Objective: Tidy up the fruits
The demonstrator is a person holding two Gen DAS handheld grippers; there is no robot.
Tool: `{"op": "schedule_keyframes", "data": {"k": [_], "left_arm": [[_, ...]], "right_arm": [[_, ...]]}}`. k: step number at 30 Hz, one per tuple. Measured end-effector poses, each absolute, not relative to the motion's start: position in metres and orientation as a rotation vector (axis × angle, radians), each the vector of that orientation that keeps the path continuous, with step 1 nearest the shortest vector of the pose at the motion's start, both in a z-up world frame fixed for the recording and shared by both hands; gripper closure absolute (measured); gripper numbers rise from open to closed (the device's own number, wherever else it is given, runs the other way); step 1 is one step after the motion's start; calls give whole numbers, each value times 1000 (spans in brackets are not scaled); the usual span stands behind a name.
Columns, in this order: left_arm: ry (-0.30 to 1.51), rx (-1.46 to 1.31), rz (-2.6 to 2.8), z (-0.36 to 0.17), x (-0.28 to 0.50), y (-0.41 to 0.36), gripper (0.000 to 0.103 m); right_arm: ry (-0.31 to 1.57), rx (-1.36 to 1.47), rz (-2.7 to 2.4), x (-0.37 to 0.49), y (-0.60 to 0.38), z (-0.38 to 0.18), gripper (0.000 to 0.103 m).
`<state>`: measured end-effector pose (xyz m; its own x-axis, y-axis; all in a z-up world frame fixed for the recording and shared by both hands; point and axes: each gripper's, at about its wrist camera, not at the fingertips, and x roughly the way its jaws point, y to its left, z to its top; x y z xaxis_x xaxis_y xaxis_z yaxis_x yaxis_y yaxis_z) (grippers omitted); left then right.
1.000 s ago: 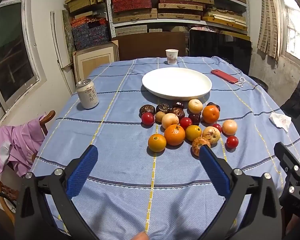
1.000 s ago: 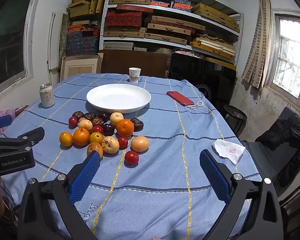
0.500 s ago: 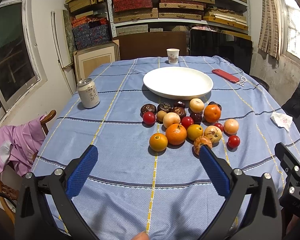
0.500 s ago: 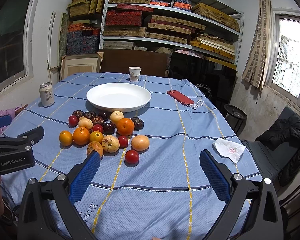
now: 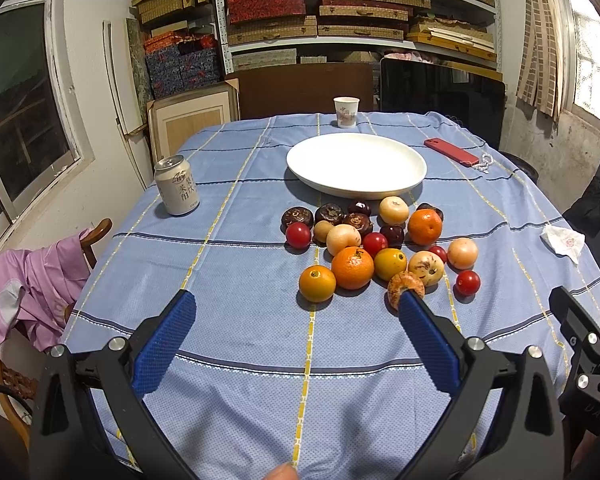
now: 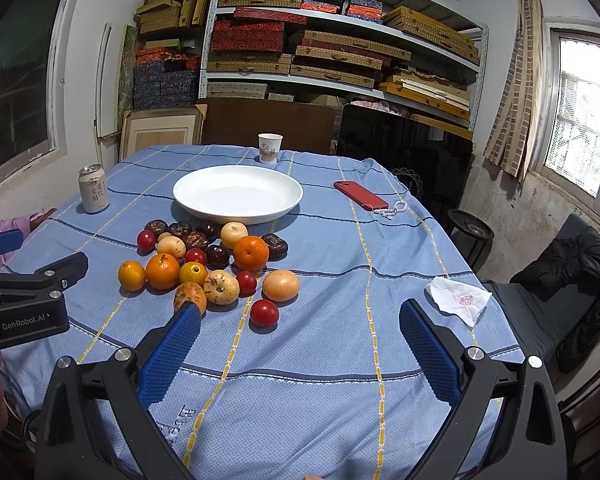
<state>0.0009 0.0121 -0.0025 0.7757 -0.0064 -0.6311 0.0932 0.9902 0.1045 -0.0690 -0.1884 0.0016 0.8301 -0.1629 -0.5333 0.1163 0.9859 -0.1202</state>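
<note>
A: Anything different from a second ago?

B: The left gripper (image 5: 294,306) has eased forward and a touch lower; the fruit pile (image 5: 374,246) sits closer to its fingers (image 5: 428,344).

A: And the right gripper (image 6: 300,316)?

B: It has crept in as well. The red tomato (image 6: 264,313) lies nearer its spread fingers (image 6: 172,354) than before.

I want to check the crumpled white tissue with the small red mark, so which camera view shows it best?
The right wrist view: the crumpled white tissue lies whole on the blue cloth just beyond the open right gripper, and its red mark is clear. In the left wrist view the tissue sits small near the right edge, its mark faint.
</note>
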Motion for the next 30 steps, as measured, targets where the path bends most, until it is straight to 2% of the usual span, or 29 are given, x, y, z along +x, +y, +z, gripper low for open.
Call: {"op": "schedule_keyframes", "data": {"k": [30], "left_arm": [[679,126,-50,-6,4,15,4]], "right_arm": [[570,-89,-144,-67,-187,5,3]]}}
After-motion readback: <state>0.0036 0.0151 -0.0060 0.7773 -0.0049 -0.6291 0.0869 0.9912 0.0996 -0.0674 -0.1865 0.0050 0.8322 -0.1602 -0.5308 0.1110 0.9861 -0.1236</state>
